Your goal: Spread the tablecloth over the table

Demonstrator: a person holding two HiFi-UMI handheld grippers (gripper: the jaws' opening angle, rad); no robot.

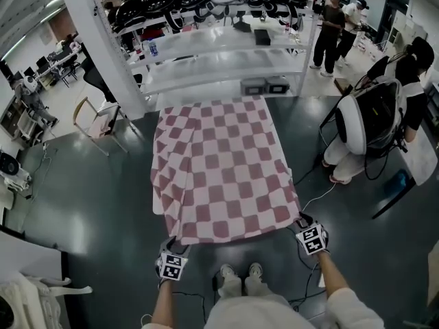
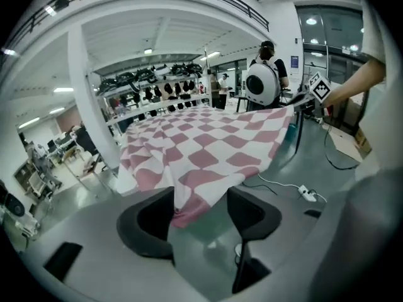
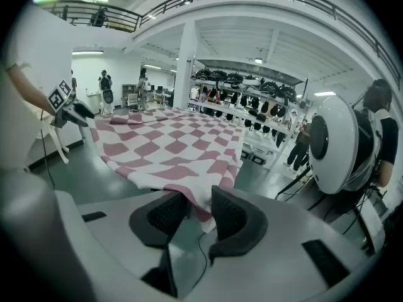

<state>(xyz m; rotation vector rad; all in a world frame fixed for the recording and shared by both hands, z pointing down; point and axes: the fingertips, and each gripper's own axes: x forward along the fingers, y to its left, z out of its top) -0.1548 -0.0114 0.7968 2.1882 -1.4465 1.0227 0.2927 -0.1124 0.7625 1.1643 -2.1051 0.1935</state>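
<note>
Though astride tablecloth (image 1: 219, 163) corners, jaws apart on left gripper (image 2: 200, 197) and right gripper (image 3: 200, 200)

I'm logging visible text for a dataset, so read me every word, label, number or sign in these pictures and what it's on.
No readable text anywhere.
Left marker cube, right marker cube: black-and-white square patterns, no words.
Blue-and-white container on the shelf: too small to read.
Checked tablecloth: no print.

Both forearms (image 1: 334, 279) reach forward, angled down. The left tongs (image 2: 200, 214) stand with jaws wide apart; the right tongs (image 3: 200, 214) are parted less.
</note>
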